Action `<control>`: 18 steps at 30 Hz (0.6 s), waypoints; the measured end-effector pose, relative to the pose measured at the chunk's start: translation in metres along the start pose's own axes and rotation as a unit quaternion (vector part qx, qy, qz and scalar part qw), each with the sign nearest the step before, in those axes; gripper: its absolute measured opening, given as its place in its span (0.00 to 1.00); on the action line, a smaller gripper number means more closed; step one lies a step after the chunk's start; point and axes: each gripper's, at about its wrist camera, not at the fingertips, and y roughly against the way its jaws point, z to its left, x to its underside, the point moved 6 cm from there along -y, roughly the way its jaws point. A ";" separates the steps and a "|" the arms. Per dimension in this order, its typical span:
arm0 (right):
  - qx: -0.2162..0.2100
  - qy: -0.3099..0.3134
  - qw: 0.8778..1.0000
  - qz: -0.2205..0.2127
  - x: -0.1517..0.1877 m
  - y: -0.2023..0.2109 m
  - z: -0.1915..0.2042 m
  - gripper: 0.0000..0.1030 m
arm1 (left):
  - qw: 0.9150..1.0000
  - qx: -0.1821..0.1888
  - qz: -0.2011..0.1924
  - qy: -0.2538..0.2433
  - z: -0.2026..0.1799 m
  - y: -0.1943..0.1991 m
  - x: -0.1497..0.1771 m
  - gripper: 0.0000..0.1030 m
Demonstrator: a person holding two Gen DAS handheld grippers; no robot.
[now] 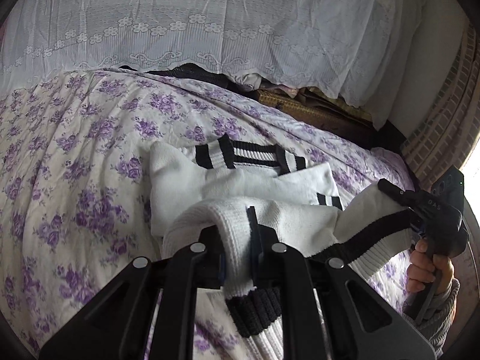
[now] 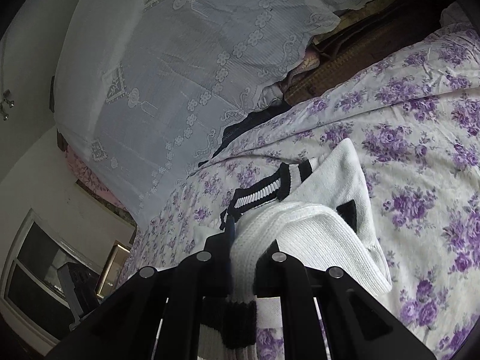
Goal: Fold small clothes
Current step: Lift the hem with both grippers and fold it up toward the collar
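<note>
White knitted sweater with black striped ribbed trim lying on purple-flowered bedspread, hem lifted, likely for folding toward collar. Hem pinched at 2 corners: left gripper clamped on one, right gripper on the other. Lace-draped pile beyond.

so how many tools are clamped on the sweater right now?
2. The left tool grips the white sweater by its ribbed hem; the right tool pinches the same hem further right, near the bed's edge.
</note>
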 end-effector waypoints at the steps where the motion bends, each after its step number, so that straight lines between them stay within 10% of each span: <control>1: 0.001 0.000 1.000 0.000 -0.005 -0.007 0.000 0.09 | 1.000 -0.002 0.000 0.003 0.002 -0.004 -0.003 0.10; 18: 0.048 -0.034 0.998 0.037 -0.026 -0.095 -0.065 0.09 | 0.998 -0.035 0.048 0.035 0.051 -0.112 -0.028 0.10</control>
